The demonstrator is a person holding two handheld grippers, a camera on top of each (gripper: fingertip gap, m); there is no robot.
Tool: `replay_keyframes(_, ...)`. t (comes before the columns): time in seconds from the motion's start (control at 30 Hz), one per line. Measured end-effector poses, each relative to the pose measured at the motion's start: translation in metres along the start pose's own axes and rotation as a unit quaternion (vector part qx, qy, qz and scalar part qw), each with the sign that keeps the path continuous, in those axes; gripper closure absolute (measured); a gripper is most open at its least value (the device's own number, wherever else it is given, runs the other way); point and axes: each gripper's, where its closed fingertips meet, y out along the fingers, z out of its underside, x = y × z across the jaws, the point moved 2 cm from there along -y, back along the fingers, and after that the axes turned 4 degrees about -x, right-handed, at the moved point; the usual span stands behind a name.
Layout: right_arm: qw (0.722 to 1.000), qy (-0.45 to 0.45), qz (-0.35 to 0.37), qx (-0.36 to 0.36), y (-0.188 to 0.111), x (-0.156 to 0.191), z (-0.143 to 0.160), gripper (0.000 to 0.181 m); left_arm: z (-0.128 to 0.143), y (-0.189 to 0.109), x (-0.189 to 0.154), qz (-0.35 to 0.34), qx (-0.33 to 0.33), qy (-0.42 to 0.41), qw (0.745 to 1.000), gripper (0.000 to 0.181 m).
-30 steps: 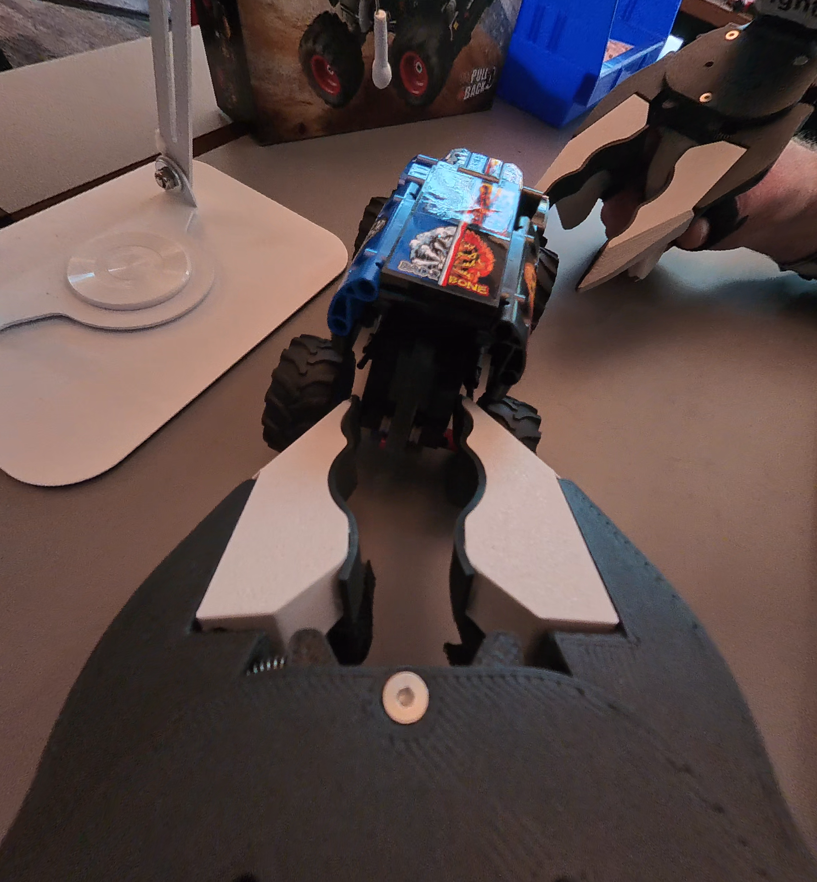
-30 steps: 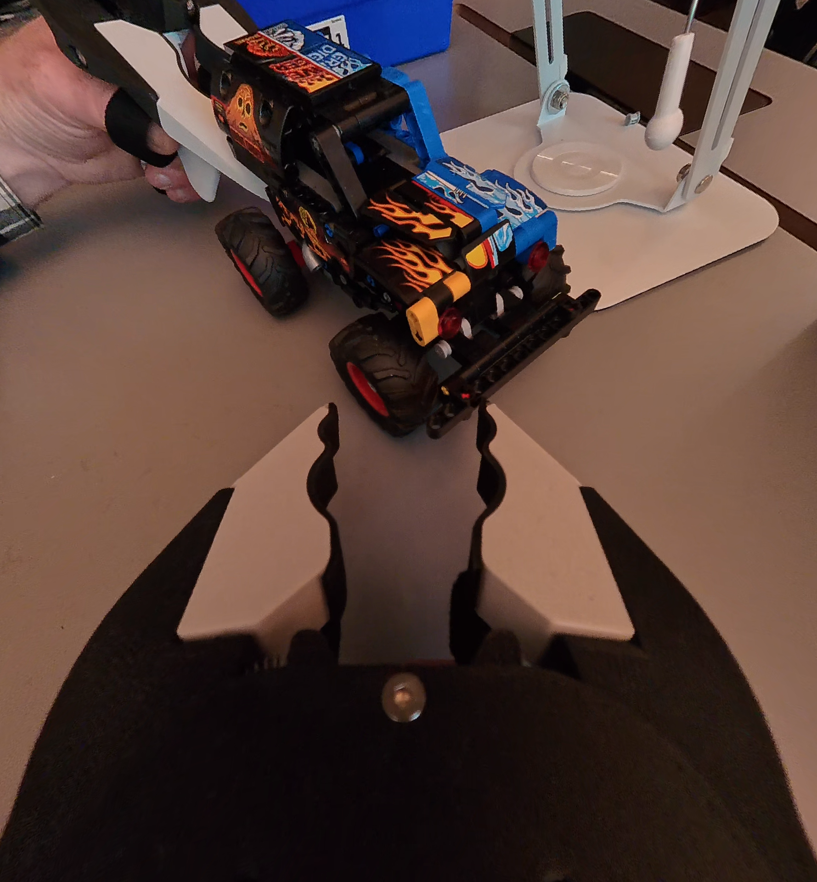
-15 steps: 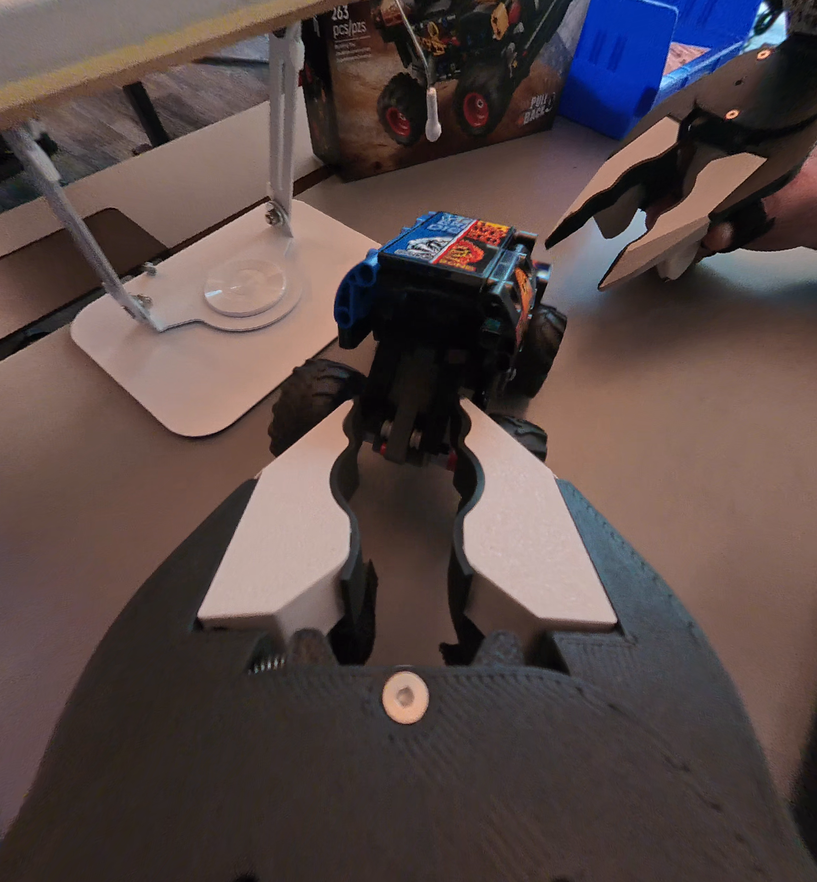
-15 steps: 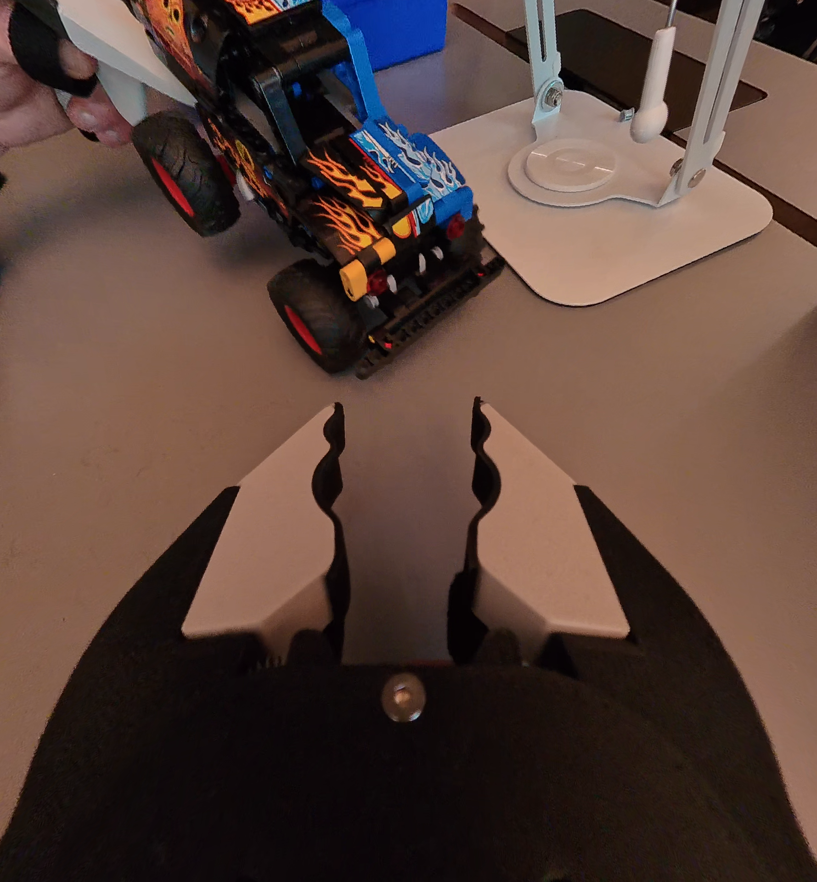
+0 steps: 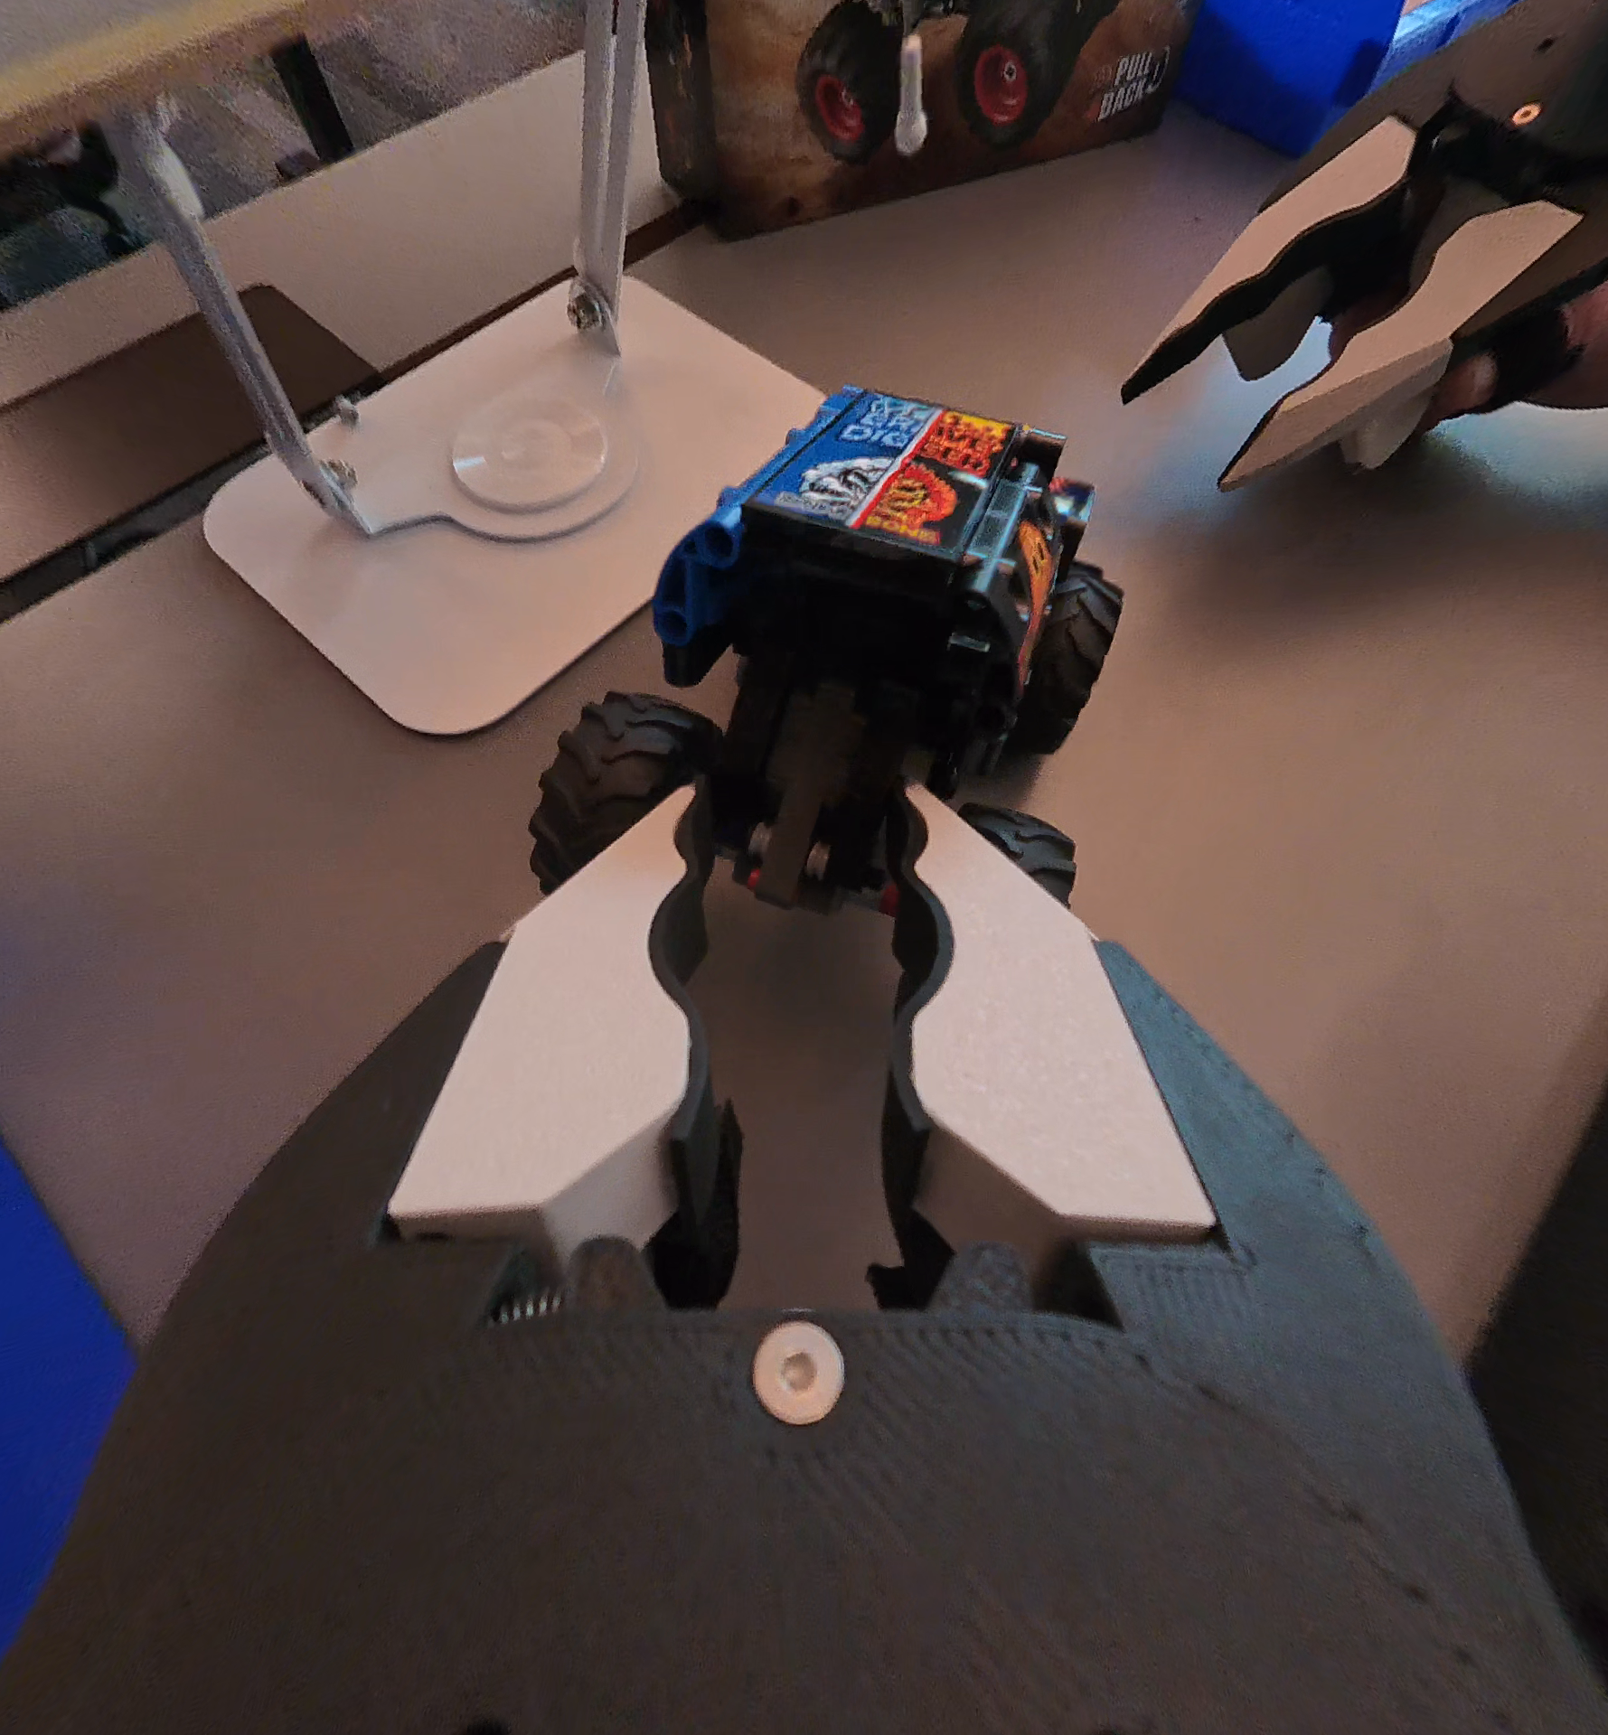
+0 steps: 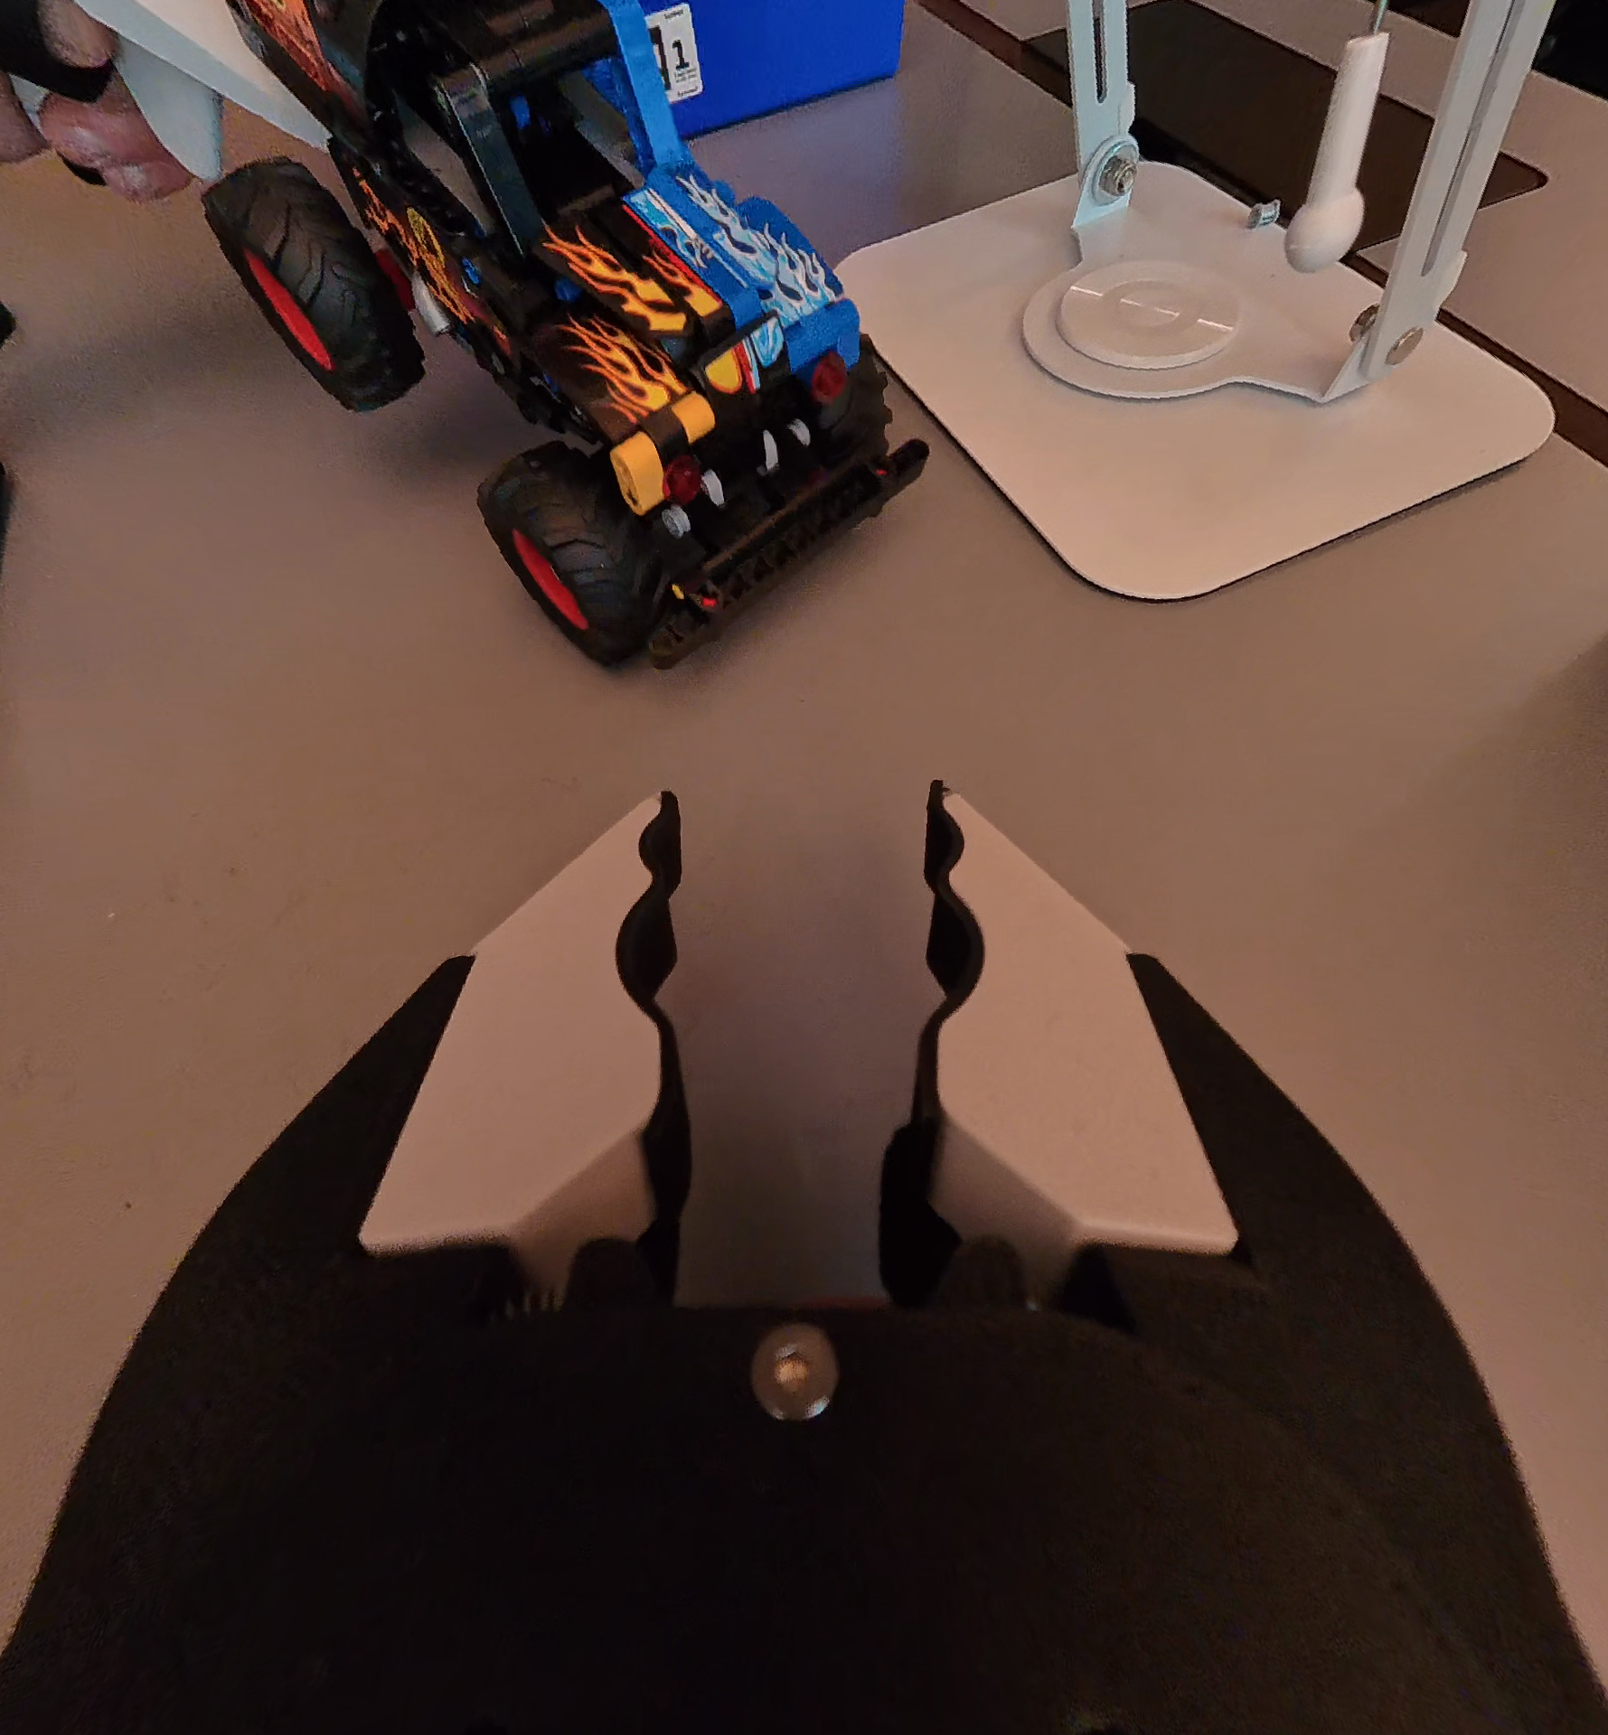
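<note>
Left gripper [image 5: 800,845] clamped on the rear end of a toy monster truck [image 5: 875,582], jaws narrowed around a dark tail piece between the back wheels. Truck tilted nose-down: in the right wrist view the rear wheel [image 6: 311,282] hangs clear of the desk [image 6: 218,751] while the front wheel [image 6: 574,554] and black bumper [image 6: 790,545] bear on it. Probably raised this way because the grip sits low at the back, so lifting pivots the body about the front axle. Blue and black bodywork, flame decals, red hubs.

Right gripper [image 6: 800,798] empty, jaws parted at a middling width, nothing between them, held above bare desk well apart from the truck's front; likely standing off to leave the other hand room. A hand [image 5: 1607,338] visible behind it in the left wrist view.

White stand base [image 6: 1251,469] with 2 slanted struts just beside the truck, a blue bin [image 6: 781,56] behind, and a printed toy box [image 5: 922,103] at the far desk edge.
</note>
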Motion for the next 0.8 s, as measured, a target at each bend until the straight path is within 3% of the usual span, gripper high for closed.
replay_keyframes(0.27,1.0,-0.011,-0.002,0.017,0.004,0.003,0.004,0.13,0.036,0.003,0.002,0.005,0.044,-0.026,0.999,0.146)
replay_keyframes(0.57,1.0,-0.011,0.003,0.014,0.005,0.003,0.002,0.129,0.018,0.014,-0.007,0.041,0.002,-0.042,0.998,0.144)
replay_keyframes(0.8,1.0,-0.026,-0.007,0.016,0.009,0.011,0.002,0.127,0.012,0.025,-0.021,0.064,0.005,-0.031,0.997,0.135)
